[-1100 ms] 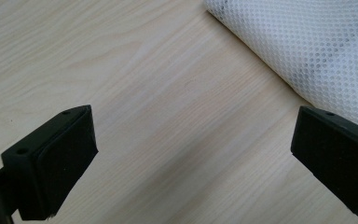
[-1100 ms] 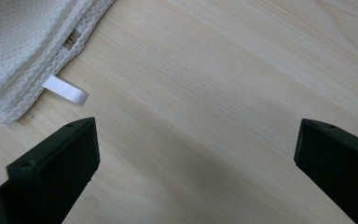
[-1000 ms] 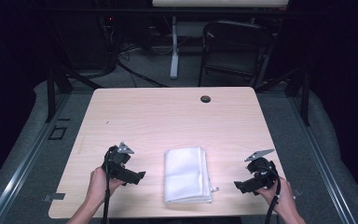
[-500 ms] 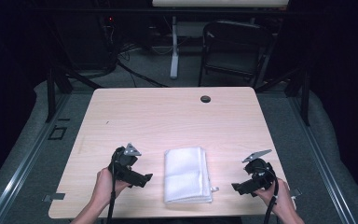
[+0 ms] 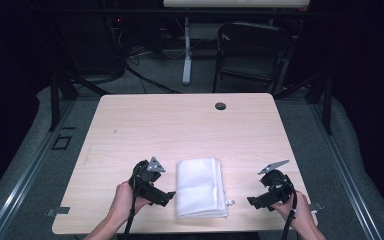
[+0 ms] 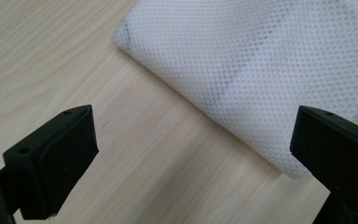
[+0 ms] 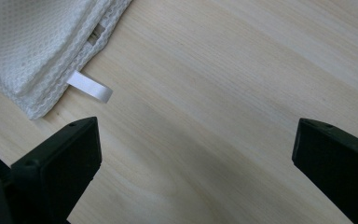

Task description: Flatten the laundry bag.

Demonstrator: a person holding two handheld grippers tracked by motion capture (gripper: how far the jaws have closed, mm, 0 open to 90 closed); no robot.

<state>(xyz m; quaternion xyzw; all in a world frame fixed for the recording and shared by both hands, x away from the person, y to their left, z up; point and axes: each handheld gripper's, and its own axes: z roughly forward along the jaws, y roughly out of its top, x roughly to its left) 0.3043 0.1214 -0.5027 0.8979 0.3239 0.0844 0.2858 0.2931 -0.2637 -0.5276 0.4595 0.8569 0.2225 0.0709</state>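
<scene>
A folded white mesh cloth [image 5: 200, 186] lies near the front edge of the wooden table [image 5: 180, 130], between my two grippers. My left gripper [image 5: 166, 197] is open just left of the cloth, jaws pointing at its near left corner. In the left gripper view the cloth [image 6: 261, 70] fills the upper right, close ahead of the spread jaws. My right gripper [image 5: 254, 202] is open a little right of the cloth. In the right gripper view the cloth's corner [image 7: 42, 46] and its small white loop tag [image 7: 91, 88] lie at the upper left.
A small dark round grommet [image 5: 220, 106] sits near the table's far edge. A folding chair [image 5: 252, 52] and a white stand post [image 5: 186, 50] are on the floor beyond the table. Metal rails run along both sides.
My left gripper has moved right, from well left of the cloth to right beside its left edge. The right gripper has hardly moved.
</scene>
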